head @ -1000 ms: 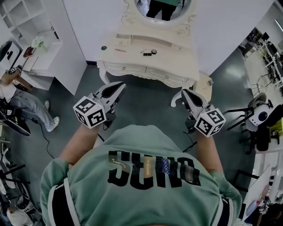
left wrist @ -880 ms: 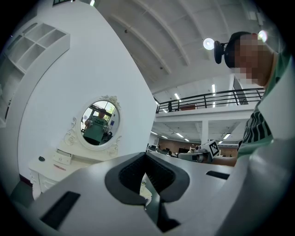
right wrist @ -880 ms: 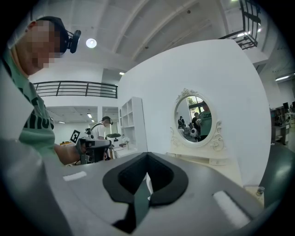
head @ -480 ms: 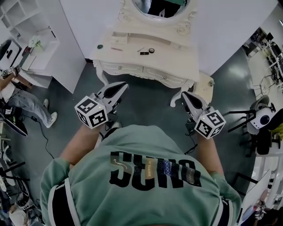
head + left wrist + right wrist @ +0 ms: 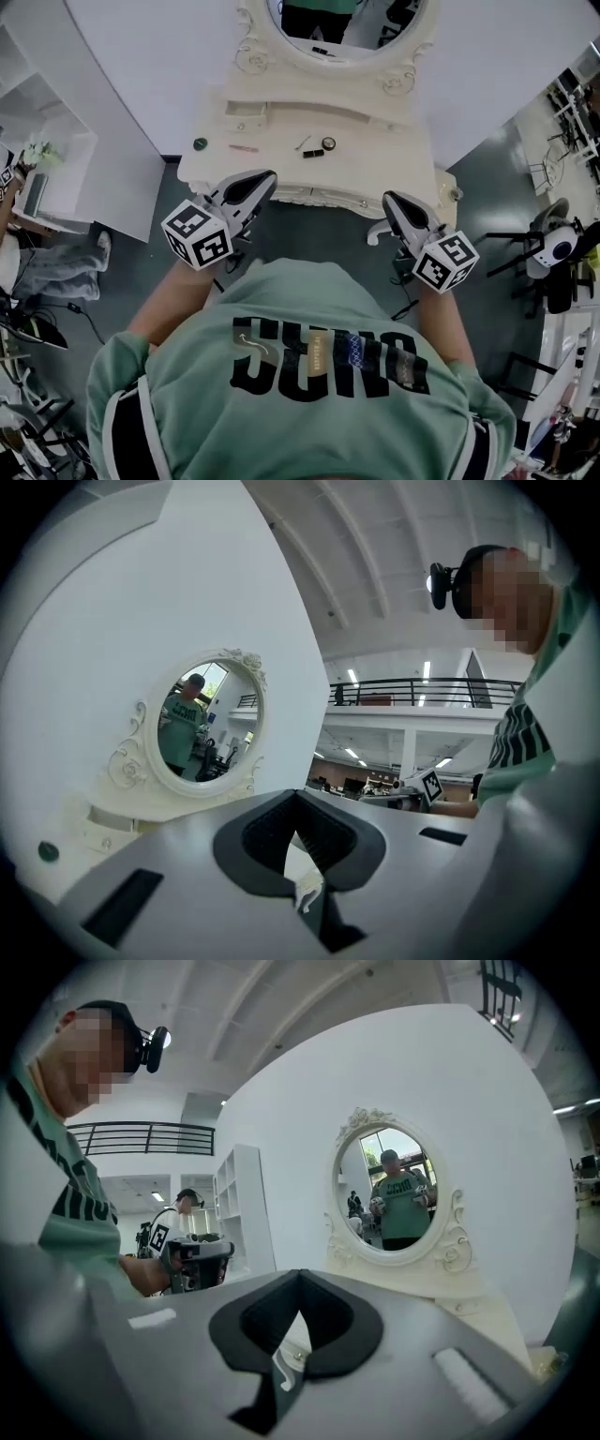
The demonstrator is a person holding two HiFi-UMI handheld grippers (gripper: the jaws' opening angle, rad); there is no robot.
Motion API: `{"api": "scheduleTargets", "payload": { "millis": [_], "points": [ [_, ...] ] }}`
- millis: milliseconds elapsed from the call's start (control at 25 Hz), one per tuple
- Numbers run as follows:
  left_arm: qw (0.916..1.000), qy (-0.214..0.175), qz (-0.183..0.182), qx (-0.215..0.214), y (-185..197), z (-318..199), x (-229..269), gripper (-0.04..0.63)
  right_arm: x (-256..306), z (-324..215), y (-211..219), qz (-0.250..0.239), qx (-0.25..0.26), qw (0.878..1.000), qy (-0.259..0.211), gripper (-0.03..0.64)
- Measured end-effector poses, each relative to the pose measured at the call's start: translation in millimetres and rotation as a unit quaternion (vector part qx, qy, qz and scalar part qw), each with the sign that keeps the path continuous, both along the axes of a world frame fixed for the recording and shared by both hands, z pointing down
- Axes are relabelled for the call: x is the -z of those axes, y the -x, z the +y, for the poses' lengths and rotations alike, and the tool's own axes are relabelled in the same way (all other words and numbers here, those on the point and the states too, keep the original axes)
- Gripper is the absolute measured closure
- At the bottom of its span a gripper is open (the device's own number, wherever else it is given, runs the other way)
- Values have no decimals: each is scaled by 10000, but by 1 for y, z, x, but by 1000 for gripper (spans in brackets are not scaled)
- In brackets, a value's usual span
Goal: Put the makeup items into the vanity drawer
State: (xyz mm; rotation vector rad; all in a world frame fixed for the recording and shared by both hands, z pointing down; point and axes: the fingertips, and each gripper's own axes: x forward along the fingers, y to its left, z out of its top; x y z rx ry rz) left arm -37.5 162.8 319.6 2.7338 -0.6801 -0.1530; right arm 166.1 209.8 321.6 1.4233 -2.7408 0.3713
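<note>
Approach step, likely: left gripper point(image 5: 265, 178) and right gripper point(image 5: 390, 198) sit at the worktop point(image 5: 394, 159) front edge, both jaws together and empty. One gripper should open before meeting the drawer point(image 5: 314, 194) pull squarely. Makeup lies mid-worktop; the pencil point(image 5: 244, 147) has its long axis left-right, parallel to the front edge.

Open office hall, mezzanine railing point(image 5: 422, 681), desk chairs point(image 5: 560, 286)

Satin cream-painted vanity point(image 5: 394, 159), reflective glass mirror point(image 5: 347, 19), smooth grey floor point(image 5: 309, 230)

White shelf unit point(image 5: 67, 183), seated person in jeans point(image 5: 52, 269), grey floor point(image 5: 487, 187)
</note>
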Motion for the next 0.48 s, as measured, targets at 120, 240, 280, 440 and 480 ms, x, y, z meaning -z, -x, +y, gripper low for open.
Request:
{"api": "scheduleTargets", "payload": {
  "millis": [120, 240, 280, 440, 480],
  "points": [
    [9994, -158, -194, -254, 12, -63, 10, 592, 13, -60, 18, -62, -129, 9999, -62, 607],
    [9983, -39, -334, -484, 18, -115, 6, 592, 19, -107, 30, -145, -277, 9995, -64, 607],
    [9980, 16, -360, -528, 18, -130, 4, 592, 18, -120, 32, -152, -298, 9994, -29, 607],
    [9977, 115, -372, -561, 1, -177, -2, 592, 8, -165, 19, -197, -314, 9992, 141, 607],
    [9976, 140, -378, -560, -6, -185, -5, 592, 5, -173, 11, -230, -324, 9990, 183, 607]
  ]
}}
